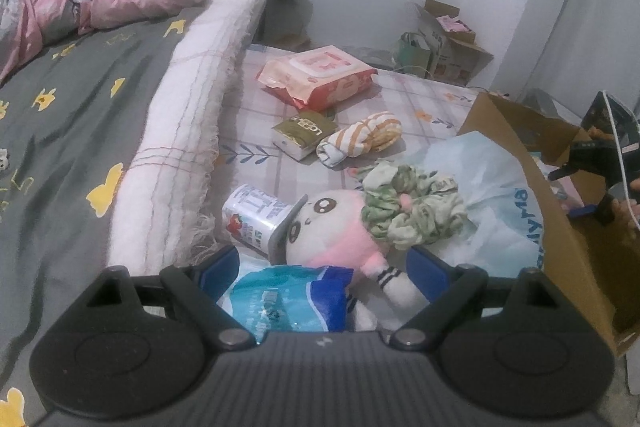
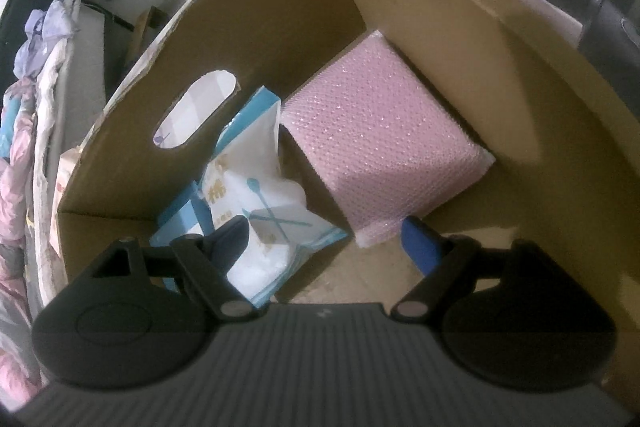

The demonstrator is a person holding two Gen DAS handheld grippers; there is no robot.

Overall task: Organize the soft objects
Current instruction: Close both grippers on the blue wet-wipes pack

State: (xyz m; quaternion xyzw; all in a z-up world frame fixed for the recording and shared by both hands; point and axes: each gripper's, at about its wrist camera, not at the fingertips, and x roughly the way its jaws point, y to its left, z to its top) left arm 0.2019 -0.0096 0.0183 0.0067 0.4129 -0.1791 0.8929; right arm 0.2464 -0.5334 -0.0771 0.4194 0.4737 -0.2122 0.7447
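Two packs in brown cardboard box (image 2: 304,27); right claw (image 2: 328,239) spread, empty. Left claw (image 1: 320,267) spread over pink-white plush doll (image 1: 332,227); floor items remain.

Dim, soft indoor light (fisheye-bent edges), perhaps slightly blurred.

Left gripper (image 1: 322,273): tissue pack (image 1: 288,297) between jaws, plush doll (image 1: 336,231) just ahead, can (image 1: 256,215) ahead-left, cardboard box (image 1: 560,227) right. Right gripper (image 2: 324,239): inside box, wipes pack (image 2: 256,203) ahead-left, bubble-wrap bundle (image 2: 380,139) ahead.
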